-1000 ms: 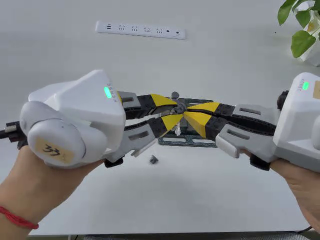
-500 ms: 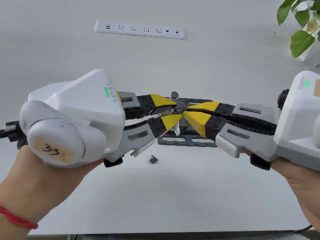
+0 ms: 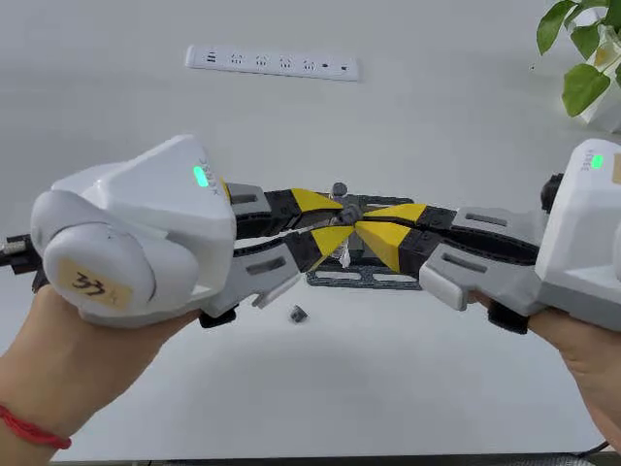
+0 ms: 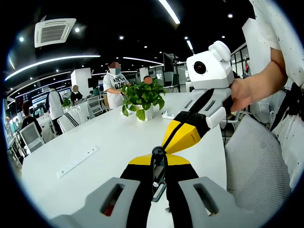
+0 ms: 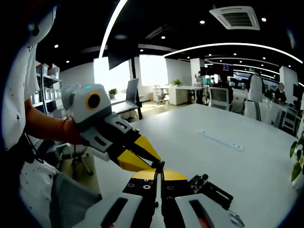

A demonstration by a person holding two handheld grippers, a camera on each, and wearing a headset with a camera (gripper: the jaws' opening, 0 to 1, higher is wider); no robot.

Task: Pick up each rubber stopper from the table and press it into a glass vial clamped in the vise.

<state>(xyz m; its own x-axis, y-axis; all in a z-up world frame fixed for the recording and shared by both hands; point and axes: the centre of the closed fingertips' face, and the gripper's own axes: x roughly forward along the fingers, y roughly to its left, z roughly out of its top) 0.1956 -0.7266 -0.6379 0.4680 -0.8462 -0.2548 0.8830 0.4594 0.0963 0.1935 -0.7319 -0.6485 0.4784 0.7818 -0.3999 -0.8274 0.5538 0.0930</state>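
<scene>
My left gripper (image 3: 340,219) and my right gripper (image 3: 361,221) meet tip to tip just above the dark vise (image 3: 378,277). The left gripper (image 4: 158,156) is shut on a clear glass vial (image 3: 343,253), which shows as a thin glint below its yellow fingertips. A small dark rubber stopper (image 3: 350,209) sits where the tips meet, and the right gripper (image 5: 158,167) is shut on this stopper (image 5: 158,165). It shows again as a dark knob (image 4: 157,151) at the left gripper's tips. Another stopper (image 3: 298,313) lies loose on the white table in front of the vise.
A white power strip (image 3: 274,61) lies at the far side of the table (image 3: 388,388). A potted plant (image 3: 582,58) stands at the back right corner. The vise (image 5: 211,189) has a knob at its far end. People and chairs stand beyond the table.
Both grippers keep their tips together over the vise. The left gripper has sunk very slightly; nothing was taken or let go.
</scene>
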